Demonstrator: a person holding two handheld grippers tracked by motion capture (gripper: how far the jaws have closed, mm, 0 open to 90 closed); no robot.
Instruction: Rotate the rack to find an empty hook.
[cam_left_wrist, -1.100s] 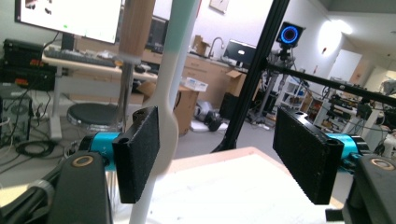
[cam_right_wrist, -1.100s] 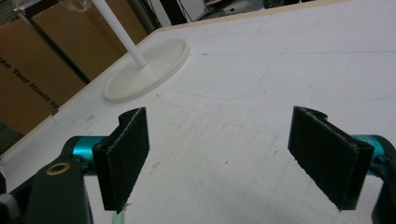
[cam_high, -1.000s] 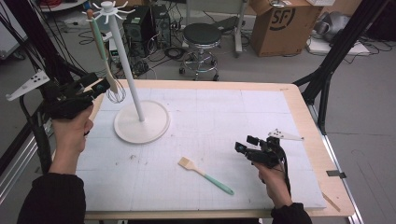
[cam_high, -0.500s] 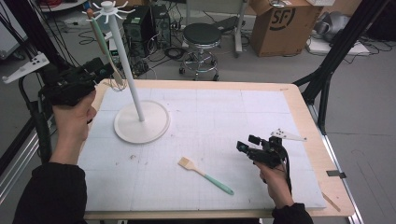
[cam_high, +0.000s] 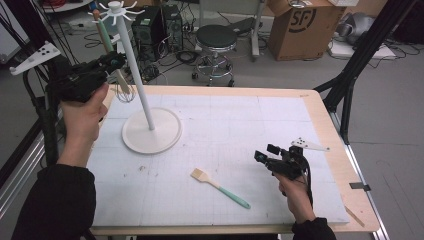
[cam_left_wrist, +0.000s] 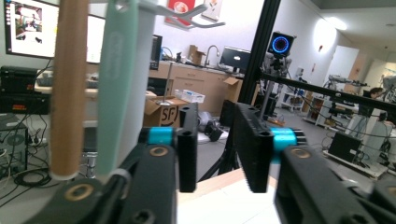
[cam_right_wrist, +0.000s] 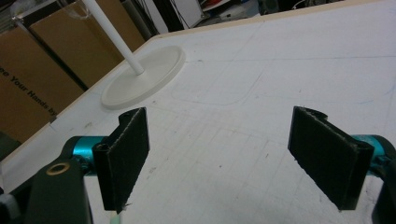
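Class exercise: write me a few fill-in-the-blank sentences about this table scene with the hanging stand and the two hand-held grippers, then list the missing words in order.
1. The whisk hangs from the white ____ stand.
2. The brush lying on the white mat has a ____ handle.
3. The right gripper has its jaws wide ____ above the mat.
4. The left gripper has ____ between its jaws.

Missing words: utensil; mint-green; open; nothing

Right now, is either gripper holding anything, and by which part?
Nothing is held. The left gripper stands beside the hanging whisk with bare space between its fingers, which have just been closing. The right gripper is open over the table, short of the brush.
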